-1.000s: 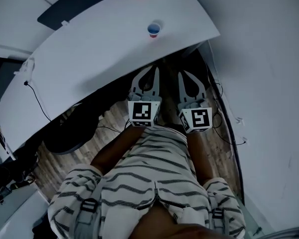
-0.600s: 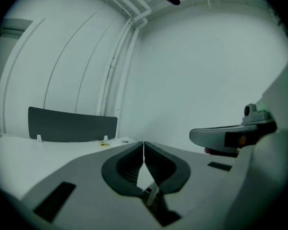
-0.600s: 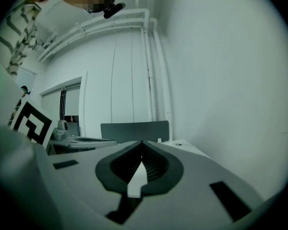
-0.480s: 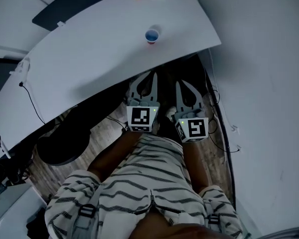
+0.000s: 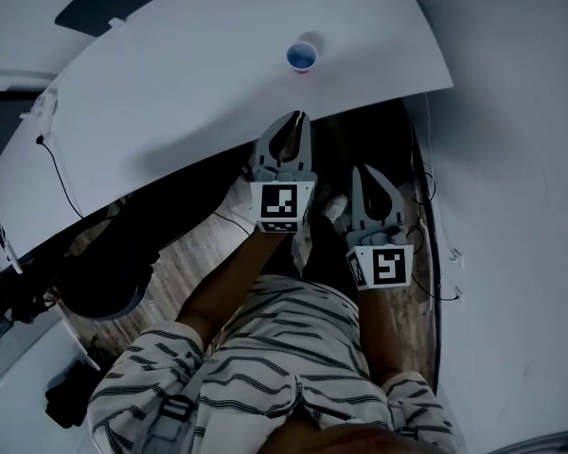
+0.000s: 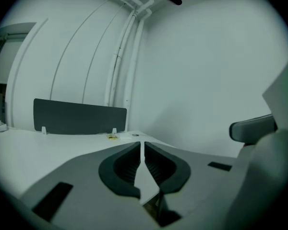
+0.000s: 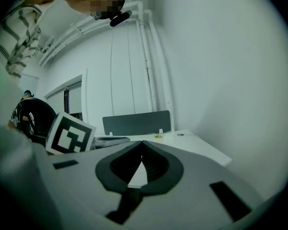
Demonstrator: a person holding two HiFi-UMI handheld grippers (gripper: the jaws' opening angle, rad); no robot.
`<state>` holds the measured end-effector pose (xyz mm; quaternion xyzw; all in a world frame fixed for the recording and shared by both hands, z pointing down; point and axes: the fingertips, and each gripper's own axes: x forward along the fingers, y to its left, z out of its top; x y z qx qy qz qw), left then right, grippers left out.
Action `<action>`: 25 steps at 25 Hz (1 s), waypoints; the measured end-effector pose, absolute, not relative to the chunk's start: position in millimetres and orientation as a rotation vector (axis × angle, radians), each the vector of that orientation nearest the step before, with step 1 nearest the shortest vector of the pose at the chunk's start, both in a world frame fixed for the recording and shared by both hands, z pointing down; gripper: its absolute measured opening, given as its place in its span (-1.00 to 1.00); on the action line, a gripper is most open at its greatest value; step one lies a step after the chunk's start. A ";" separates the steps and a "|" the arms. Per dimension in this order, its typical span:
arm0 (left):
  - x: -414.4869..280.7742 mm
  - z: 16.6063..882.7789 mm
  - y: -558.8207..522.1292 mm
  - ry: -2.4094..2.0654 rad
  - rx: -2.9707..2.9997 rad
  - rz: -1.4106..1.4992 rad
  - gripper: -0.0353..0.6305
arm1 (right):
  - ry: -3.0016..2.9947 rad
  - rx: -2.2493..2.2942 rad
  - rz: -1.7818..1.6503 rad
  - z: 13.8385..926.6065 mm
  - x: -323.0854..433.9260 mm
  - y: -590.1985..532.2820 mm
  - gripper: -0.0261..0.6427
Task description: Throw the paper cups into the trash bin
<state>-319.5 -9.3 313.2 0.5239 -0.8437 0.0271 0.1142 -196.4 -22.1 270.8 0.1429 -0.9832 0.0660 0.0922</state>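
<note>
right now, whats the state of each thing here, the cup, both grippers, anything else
paper cup: upright on the white table, open end up, untouched
left gripper: jaws together, nothing between them, apart from the cup
right gripper: jaws together, empty
divider panel: upright at the table's far edge

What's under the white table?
Under the white table, the head view shows wood-look floor and a dark round object. It may be the bin, but that can't be told. The tabletop covers everything farther back.
</note>
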 end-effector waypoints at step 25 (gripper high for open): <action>-391.9 436.8 -73.1 -2.445 1.375 0.222 -0.29 | -2.840 0.416 0.278 334.9 -182.0 -30.7 -0.89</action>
